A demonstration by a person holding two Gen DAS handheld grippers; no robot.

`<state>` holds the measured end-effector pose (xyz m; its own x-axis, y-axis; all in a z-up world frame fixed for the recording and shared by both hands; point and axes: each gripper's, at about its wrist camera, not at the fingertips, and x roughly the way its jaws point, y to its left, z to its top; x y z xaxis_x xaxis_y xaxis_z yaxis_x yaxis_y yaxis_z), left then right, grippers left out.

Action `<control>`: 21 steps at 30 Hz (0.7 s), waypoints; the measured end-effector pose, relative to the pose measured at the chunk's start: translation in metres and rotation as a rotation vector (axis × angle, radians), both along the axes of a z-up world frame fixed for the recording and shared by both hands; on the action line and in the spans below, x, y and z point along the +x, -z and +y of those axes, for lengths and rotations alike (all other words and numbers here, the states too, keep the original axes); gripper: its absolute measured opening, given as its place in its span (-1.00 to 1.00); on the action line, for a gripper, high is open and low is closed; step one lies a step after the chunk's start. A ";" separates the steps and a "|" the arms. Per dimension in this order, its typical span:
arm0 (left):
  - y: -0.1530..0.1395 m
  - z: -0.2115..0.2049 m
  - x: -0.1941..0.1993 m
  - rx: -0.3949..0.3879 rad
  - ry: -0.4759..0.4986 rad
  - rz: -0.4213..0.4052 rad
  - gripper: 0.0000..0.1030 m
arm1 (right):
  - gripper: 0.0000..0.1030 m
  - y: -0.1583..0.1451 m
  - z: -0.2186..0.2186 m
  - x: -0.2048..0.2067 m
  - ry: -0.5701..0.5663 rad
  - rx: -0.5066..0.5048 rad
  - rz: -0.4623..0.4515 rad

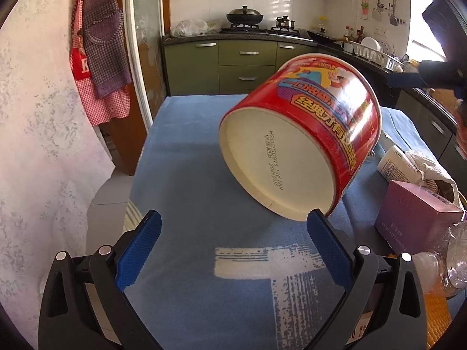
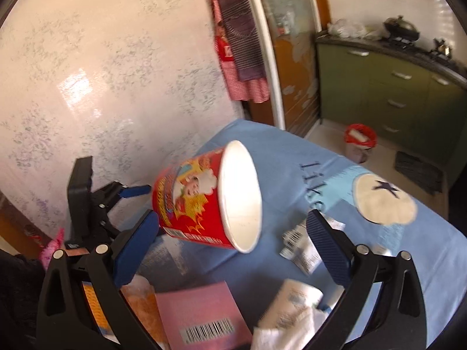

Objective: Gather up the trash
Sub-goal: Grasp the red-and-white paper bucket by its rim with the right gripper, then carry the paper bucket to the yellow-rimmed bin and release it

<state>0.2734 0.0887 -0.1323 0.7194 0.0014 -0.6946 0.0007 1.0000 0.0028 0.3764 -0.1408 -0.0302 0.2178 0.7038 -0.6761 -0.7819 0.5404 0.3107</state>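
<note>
A red instant-noodle cup (image 1: 315,122) is tilted over the blue-clothed table (image 1: 189,175), its cream base facing the left wrist camera. My left gripper (image 1: 235,215) is open wide; its right fingertip (image 1: 316,218) overlaps the cup's lower edge, and nothing sits between the pads. In the right wrist view the cup (image 2: 189,201) shows its white empty mouth turned to the right. My right gripper (image 2: 233,217) is open too, its left fingertip (image 2: 149,224) next to the cup's base. I cannot tell whether the cup rests on the table or hangs in the air.
A red-lined bin (image 2: 359,143) stands on the floor past the table's far edge. On the table lie a pink box (image 2: 201,315), a crumpled wrapper (image 2: 303,245), a white bottle (image 1: 400,166) and a clear plastic bottle (image 1: 443,265). A wall runs along the left.
</note>
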 end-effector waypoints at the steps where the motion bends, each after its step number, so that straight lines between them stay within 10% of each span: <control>1: 0.002 0.000 0.001 0.001 0.006 0.002 0.91 | 0.88 0.003 0.006 0.006 -0.022 0.006 0.027; 11: 0.013 0.000 0.006 -0.020 0.043 0.016 0.91 | 0.29 0.023 0.056 0.034 -0.180 0.060 0.273; 13: 0.013 0.002 0.006 -0.031 0.045 0.017 0.91 | -0.42 0.021 0.060 0.032 -0.179 0.081 0.297; 15: 0.013 0.003 0.006 -0.032 0.041 0.017 0.91 | -0.72 0.014 0.059 0.030 -0.165 0.130 0.318; 21: 0.014 -0.001 0.003 -0.041 0.062 0.018 0.91 | -0.92 -0.029 0.032 0.003 -0.088 0.136 0.149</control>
